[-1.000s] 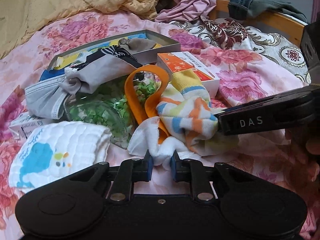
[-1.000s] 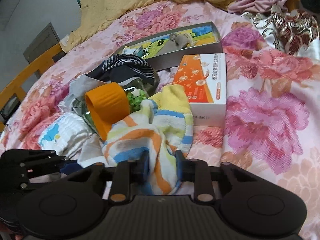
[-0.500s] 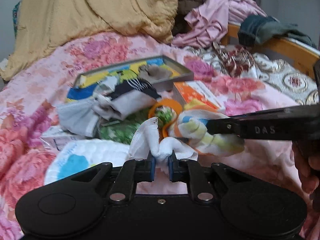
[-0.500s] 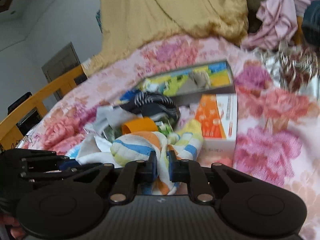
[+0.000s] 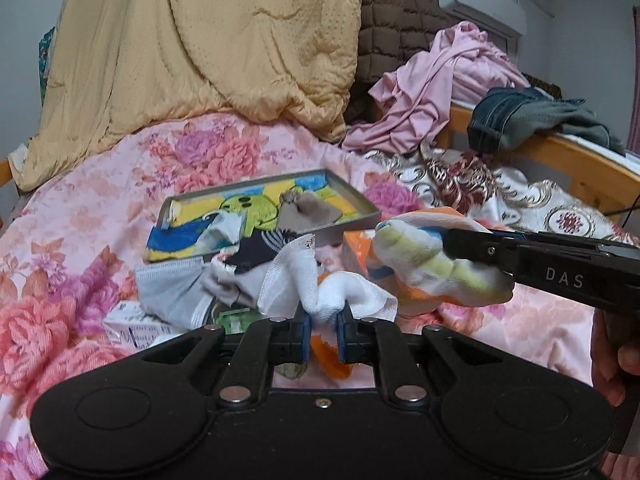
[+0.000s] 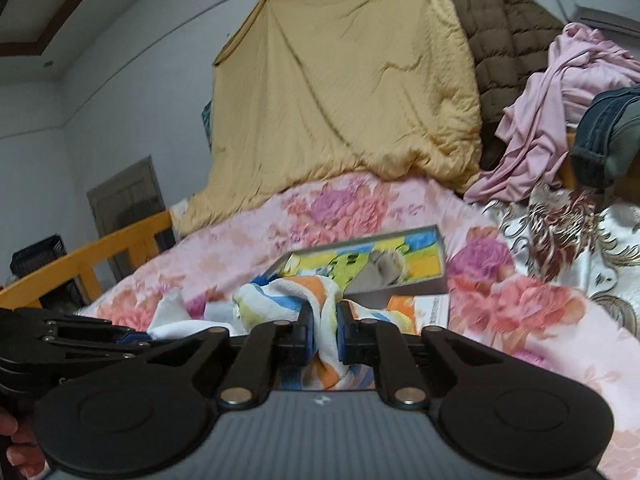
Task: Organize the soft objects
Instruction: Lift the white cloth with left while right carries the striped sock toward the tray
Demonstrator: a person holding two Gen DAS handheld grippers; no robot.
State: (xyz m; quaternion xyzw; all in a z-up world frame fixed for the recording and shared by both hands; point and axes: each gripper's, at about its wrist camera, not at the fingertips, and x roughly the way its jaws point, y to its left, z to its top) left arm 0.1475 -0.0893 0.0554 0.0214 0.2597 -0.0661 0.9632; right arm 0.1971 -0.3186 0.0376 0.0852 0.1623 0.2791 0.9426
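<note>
Floral bedspread (image 5: 100,240), wooden bedrail (image 6: 100,252)

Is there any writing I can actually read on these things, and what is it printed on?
"DAS": on the side of the right gripper, seen in the left wrist view.
Orange-and-white box: print too blurred to read.
Small white carton: print too small to read.

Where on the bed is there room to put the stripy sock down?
Bare pink bedspread lies left of the tray, below the yellow quilt, and again right of the orange box. It is crowded in front of the tray, where the grey mask, the dark striped sock and cloths pile up.
</note>
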